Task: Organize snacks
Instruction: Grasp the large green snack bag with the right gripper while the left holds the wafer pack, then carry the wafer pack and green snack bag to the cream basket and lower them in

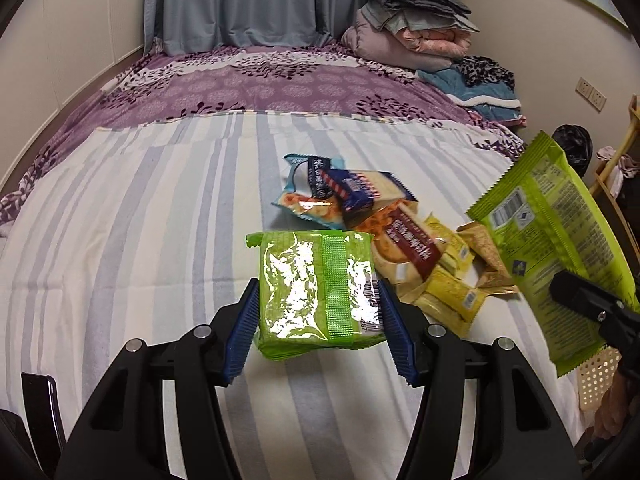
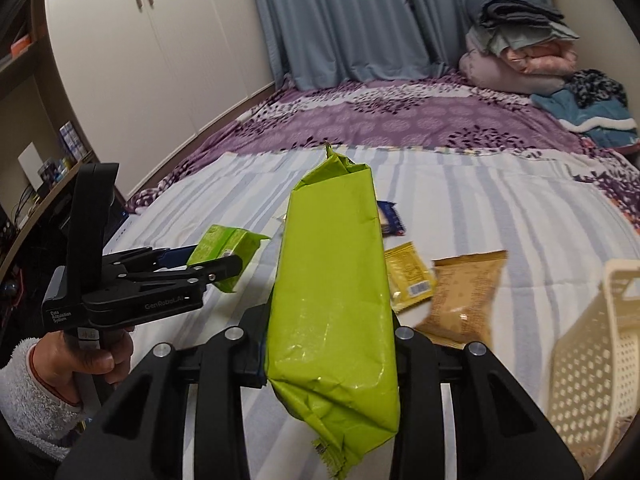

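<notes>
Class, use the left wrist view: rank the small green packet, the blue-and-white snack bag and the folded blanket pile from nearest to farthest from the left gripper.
1. Small green crinkly plastic packet: clamped between the left gripper pads.
2. Blue-and-white snack bag: on the striped sheet, mid-bed beyond the packet.
3. Folded blanket pile: far right corner, by the curtain.

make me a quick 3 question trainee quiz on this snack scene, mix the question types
1. True or false: the left gripper is shut on a small green pack.
2. What does the right gripper hold? A) brown pack B) long green pack C) basket
3. Where does the brown pack lie in the right wrist view relative to the basket?

Key
1. True; the blue pads press its sides.
2. B, the long green pack.
3. To the basket's left, on the striped sheet.
</notes>
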{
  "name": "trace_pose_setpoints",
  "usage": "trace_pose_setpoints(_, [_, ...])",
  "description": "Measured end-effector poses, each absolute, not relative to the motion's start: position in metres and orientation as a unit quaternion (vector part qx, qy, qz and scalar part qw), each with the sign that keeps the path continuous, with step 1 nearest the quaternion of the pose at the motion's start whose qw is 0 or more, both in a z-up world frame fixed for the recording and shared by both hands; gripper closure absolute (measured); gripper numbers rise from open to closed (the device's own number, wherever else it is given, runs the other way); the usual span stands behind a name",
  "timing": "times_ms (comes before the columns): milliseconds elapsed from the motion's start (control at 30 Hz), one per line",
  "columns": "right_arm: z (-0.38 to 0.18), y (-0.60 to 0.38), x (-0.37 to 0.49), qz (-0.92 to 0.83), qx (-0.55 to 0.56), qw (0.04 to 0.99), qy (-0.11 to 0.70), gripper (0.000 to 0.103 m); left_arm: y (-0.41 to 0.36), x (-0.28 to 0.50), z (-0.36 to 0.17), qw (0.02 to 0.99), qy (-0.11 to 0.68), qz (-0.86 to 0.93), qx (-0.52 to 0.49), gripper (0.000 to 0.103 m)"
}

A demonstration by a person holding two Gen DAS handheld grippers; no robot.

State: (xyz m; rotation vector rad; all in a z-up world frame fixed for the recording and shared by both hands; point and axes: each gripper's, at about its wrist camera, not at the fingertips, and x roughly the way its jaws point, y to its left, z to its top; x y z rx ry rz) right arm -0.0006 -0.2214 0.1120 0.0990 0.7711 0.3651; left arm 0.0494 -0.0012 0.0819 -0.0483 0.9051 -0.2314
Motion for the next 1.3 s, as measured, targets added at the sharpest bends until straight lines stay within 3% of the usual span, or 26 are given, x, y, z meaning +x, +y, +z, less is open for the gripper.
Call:
trace_pose_setpoints(500, [0.147, -0.334, -0.069, 0.047, 0.094, 0.943, 0.316, 0.069, -0.057, 0.026, 0.12, 0.898, 0.408, -0.166, 0.006, 0.044])
trace_pose_setpoints(1100, [0.119, -0.437, -0.151, -0.098, 0.161, 0.924, 0.333, 0.068, -0.151, -0.004, 0.139, 0.878, 0.4, -0.259, 0.055, 0.044])
trace_pose_setpoints(1300, [0.114, -0.458, -0.165, -0.134, 0.179, 0.919, 0.326, 0.062, -0.182, -0.015, 0.143, 0.866, 0.398, -0.294, 0.068, 0.044])
